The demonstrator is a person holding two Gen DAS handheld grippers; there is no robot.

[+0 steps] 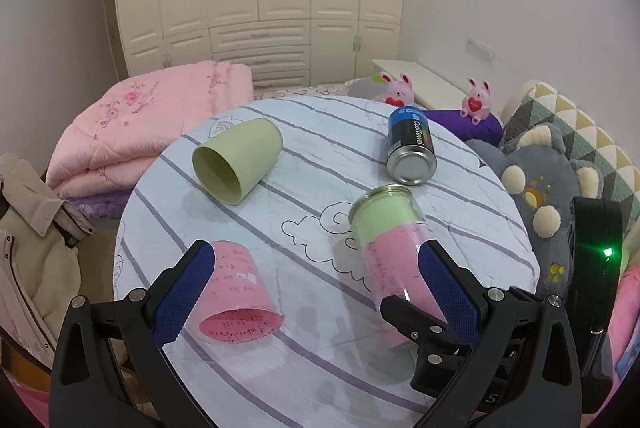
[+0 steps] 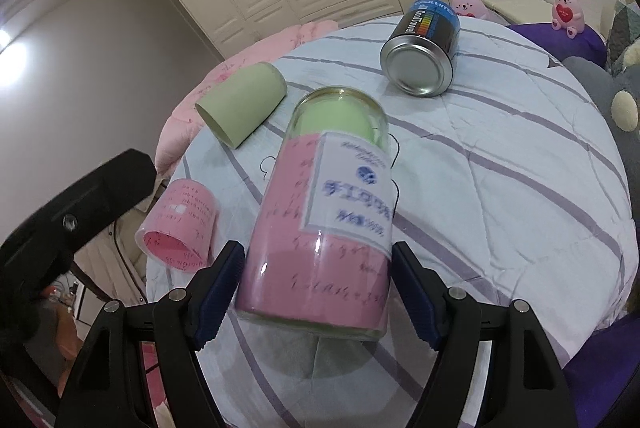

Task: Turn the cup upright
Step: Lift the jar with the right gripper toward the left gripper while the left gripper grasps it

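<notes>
The glass cup, pink-wrapped with a white label, sits lower centre of the right wrist view, tilted, its base between the blue pads of the right hand-held gripper, which close against both sides. The left hand-held gripper stands wide open, holding nothing. On the round table: a pink cup on its side at lower left, a green cup on its side at upper left, a can lying at upper right. Two pink bunnies sit beyond.

Right tool clamping tilted pink-wrapped glass cup (label blurred), striped round table beneath
</notes>
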